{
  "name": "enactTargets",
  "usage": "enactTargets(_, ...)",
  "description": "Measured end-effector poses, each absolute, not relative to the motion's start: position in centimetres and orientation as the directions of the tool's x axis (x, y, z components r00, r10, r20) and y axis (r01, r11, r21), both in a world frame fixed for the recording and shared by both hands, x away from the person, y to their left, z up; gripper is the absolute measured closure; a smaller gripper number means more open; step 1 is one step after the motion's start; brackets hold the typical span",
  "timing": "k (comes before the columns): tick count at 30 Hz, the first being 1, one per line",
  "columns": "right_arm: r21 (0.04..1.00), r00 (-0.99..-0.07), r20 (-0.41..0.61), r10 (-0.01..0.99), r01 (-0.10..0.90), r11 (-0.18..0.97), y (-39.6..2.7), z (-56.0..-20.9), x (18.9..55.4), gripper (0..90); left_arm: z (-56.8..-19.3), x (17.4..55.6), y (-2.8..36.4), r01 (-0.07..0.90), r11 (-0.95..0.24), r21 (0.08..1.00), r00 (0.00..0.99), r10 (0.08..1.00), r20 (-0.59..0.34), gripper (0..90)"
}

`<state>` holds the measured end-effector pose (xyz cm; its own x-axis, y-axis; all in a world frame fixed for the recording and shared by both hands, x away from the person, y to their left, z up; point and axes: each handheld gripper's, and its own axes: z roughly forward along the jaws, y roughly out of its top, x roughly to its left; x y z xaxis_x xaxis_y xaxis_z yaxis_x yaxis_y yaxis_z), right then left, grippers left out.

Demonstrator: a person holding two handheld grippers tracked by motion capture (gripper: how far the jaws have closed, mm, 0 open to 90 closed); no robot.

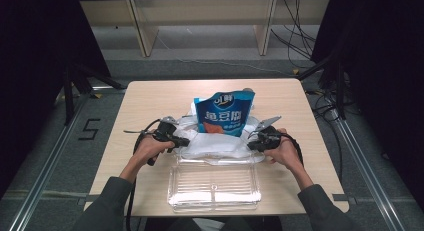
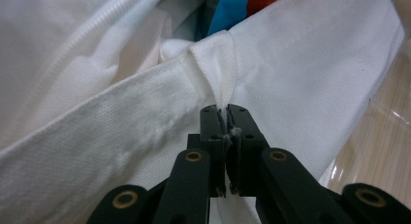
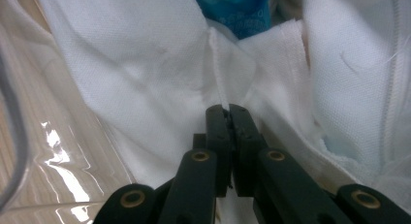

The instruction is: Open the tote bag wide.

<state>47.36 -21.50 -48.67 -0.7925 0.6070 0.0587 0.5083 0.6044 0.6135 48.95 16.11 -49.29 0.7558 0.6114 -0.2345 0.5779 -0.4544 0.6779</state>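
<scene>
A white cloth bag [image 1: 215, 145] lies in the middle of the table with a blue snack pouch [image 1: 223, 113] standing up out of it. My left gripper [image 1: 184, 141] pinches the bag's left edge; in the left gripper view its jaws [image 2: 226, 109] are shut on a raised fold of the white cloth [image 2: 213, 69]. My right gripper [image 1: 251, 143] pinches the bag's right edge, jaws [image 3: 227, 108] shut on a fold of the cloth [image 3: 218, 64]. The blue pouch [image 3: 237, 10] peeks from the bag's mouth beyond.
A clear plastic tray [image 1: 215, 187] lies on the wooden table [image 1: 150, 98] just in front of the bag, near the front edge. A zipper [image 2: 92, 35] runs along the bag's opening. Shelving and cables stand on the floor beyond the table.
</scene>
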Motion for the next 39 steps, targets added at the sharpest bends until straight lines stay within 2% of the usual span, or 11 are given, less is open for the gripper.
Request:
enactTargets(2,0.621,-0.809,0.054,0.585,0.485,0.615,-21.5,-48.8,47.5,89.0,-49.6,48.9,16.1,0.577,-0.456,0.678,0.754,0.616,-0.227,85.5)
enactTargets(6,0.613,-0.79,0.089,0.607,0.524,0.592,-21.7,-48.7,47.3,88.3,-49.5,48.8,16.1,0.577,-0.447,0.684,0.752,0.617,-0.231,84.0)
enactTargets(7,0.637,-0.8,0.09,0.593,0.504,0.583,-21.8,-48.9,47.5,87.4,-49.3,48.8,16.2,0.571,-0.454,0.684,0.76,0.607,-0.232,82.3)
enactTargets(10,0.646,-0.793,0.131,0.595,0.523,0.555,-22.1,-48.2,47.4,74.9,-48.7,48.7,16.3,0.565,-0.421,0.71,0.755,0.61,-0.239,69.7)
enactTargets(11,0.659,-0.776,0.113,0.621,0.526,0.537,-22.4,-47.5,47.3,65.9,-48.2,48.6,16.4,0.56,-0.411,0.719,0.752,0.617,-0.233,61.1)
enactTargets(13,0.673,-0.789,0.089,0.608,0.498,0.547,-22.7,-47.2,47.5,63.8,-47.5,48.5,16.6,0.552,-0.391,0.736,0.746,0.626,-0.227,59.4)
enactTargets(15,0.697,-0.78,0.13,0.612,0.511,0.502,-23.0,-46.5,47.3,57.7,-46.4,48.2,16.8,0.523,-0.365,0.77,0.759,0.611,-0.225,53.8)
enactTargets(20,0.741,-0.768,0.109,0.631,0.487,0.464,-24.1,-44.1,46.9,45.5,-44.1,46.8,17.5,0.487,-0.34,0.804,0.748,0.637,-0.184,42.2)
enactTargets(30,0.769,-0.75,0.049,0.66,0.45,0.454,-24.6,-42.3,46.4,41.1,-43.4,42.2,18.3,0.472,-0.301,0.828,0.703,0.696,-0.148,26.3)
enactTargets(39,0.76,-0.743,0.02,0.669,0.446,0.473,-24.9,-41.7,46.3,38.7,-45.6,38.1,19.5,0.457,-0.308,0.835,0.678,0.728,-0.102,23.6)
